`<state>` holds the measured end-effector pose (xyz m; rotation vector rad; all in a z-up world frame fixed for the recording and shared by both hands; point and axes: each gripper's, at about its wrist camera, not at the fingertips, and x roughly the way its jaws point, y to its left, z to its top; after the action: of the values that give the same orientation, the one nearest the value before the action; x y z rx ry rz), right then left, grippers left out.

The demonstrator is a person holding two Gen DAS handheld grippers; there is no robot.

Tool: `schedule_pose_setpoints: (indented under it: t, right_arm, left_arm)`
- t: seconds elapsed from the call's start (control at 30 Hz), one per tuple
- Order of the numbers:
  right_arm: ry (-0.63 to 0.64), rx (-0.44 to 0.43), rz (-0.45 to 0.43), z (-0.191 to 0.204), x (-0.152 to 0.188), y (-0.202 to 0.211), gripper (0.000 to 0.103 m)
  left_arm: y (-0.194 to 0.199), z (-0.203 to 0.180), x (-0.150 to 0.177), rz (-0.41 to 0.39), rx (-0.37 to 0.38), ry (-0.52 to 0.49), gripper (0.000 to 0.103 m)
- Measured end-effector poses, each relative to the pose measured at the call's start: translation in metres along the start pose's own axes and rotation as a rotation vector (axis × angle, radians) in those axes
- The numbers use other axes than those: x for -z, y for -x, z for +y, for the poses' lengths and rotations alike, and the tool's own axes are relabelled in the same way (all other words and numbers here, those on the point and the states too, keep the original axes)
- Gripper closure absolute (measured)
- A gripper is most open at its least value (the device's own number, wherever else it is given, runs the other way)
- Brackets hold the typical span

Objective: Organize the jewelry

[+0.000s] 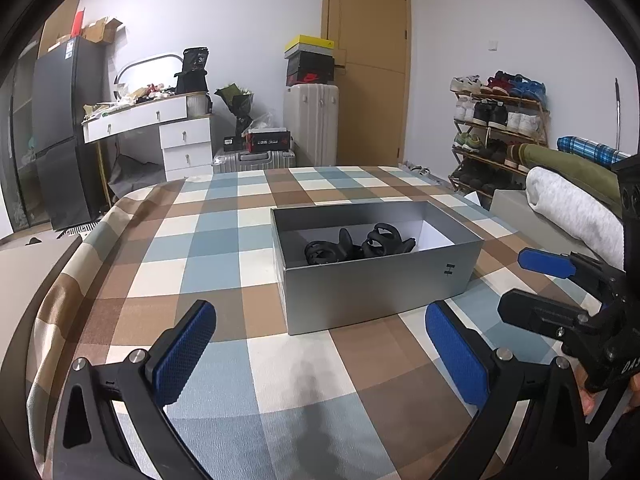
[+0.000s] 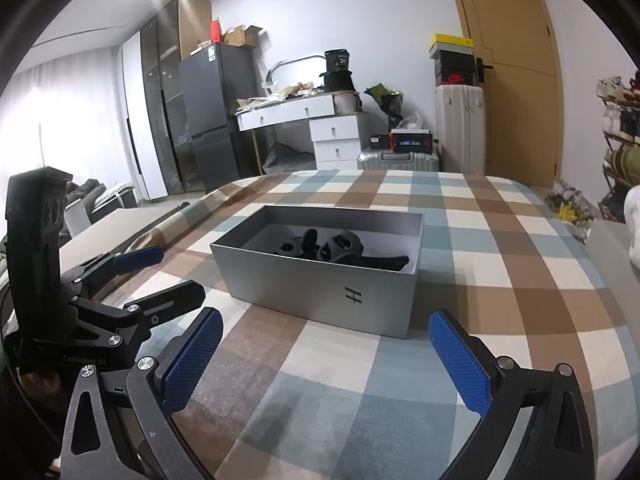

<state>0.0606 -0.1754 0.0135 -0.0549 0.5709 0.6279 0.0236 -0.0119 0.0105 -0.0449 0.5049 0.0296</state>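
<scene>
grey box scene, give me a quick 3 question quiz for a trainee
1. True or false: the grey box has its lid on.
2. Which gripper holds something?
A. the left gripper
B. the right gripper
C. neither
3. Fill in: the black items lie ____ the box, which sits on the checked cloth.

Key:
1. False; it is open on top.
2. C; both are open and empty, short of the box.
3. inside
</scene>
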Motion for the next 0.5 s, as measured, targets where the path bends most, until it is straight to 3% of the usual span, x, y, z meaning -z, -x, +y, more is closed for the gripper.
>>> schedule_pose_setpoints:
  t: [0.5]
  right_arm:
    - [-0.043, -0.022, -0.002, -0.0064, -0.0006, 0.0002, 0.0]
  left_arm:
    - [-0.0002, -0.0004, 0.0008, 0.004, 0.005, -0.003, 0.001]
